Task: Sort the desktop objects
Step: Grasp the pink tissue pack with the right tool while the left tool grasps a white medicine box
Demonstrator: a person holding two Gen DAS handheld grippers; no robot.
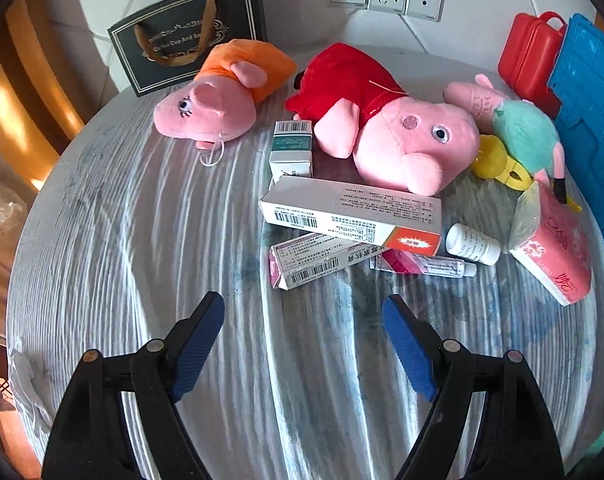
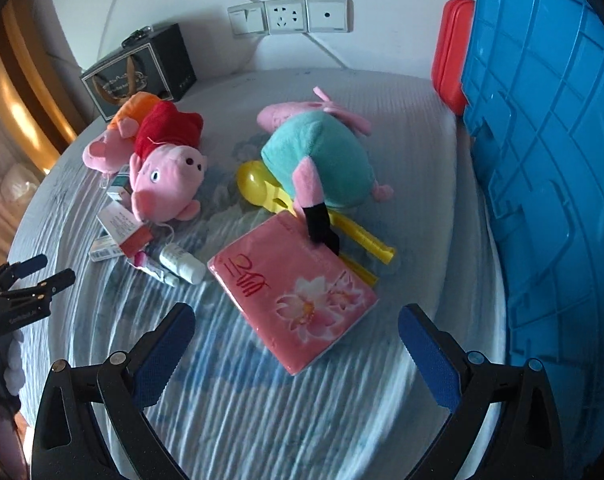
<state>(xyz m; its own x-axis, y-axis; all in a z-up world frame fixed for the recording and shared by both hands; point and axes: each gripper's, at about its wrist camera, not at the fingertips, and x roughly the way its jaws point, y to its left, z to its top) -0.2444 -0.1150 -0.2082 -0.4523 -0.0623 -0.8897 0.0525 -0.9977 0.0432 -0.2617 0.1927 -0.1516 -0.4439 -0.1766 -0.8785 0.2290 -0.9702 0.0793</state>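
Observation:
Three pig plush toys lie on the round table: one in orange, one in red and one in teal. Several medicine boxes, a small white bottle and a tube lie in front of the red one. A pink tissue pack and a yellow spoon lie by the teal one. My left gripper hovers open just short of the boxes, holding nothing. My right gripper is open with the tissue pack's near corner between its fingers, untouched.
A blue plastic crate stands at the table's right edge with a red case behind it. A dark gift bag stands at the back left against the wall. Wall sockets sit above the table.

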